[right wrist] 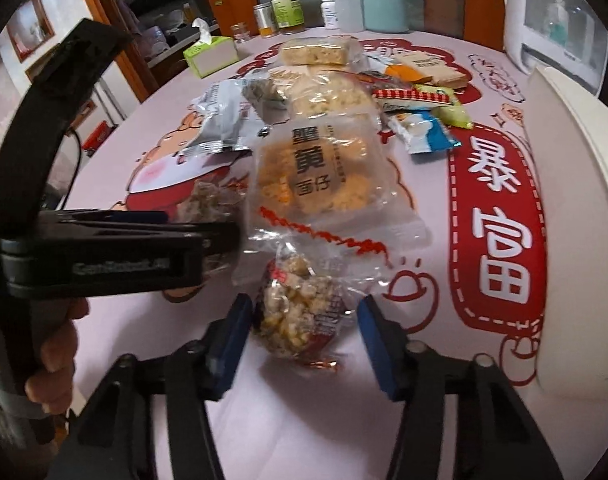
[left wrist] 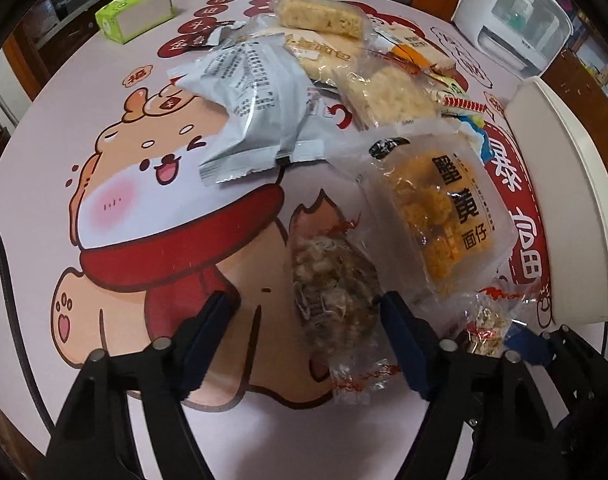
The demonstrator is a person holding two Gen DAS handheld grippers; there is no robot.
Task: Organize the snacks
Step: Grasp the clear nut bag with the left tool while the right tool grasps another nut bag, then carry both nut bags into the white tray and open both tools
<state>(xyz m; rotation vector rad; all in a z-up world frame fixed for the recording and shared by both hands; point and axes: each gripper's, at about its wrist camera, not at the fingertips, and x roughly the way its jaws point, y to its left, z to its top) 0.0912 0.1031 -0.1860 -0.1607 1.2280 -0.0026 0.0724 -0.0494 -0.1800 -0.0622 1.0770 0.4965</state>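
A pile of wrapped snacks lies on a round table with a cartoon cloth. My left gripper (left wrist: 307, 312) is open around a clear-wrapped puffed snack (left wrist: 335, 300), its right finger at the packet's edge. My right gripper (right wrist: 304, 328) is open around another clear-wrapped puffed snack with a red label (right wrist: 300, 312). A clear pack of orange crispy noodles (left wrist: 439, 216) lies just beyond both, also in the right wrist view (right wrist: 319, 172). A silver foil packet (left wrist: 256, 108) lies further back. The left gripper's body (right wrist: 104, 256) shows at the left of the right wrist view.
A white bin's rim (left wrist: 571, 184) stands at the table's right edge, also in the right wrist view (right wrist: 575, 208). A green tissue box (left wrist: 134, 12), bottles (right wrist: 288, 4) and a white appliance (left wrist: 511, 20) stand at the back. More snack packs (right wrist: 423, 132) lie mid-table.
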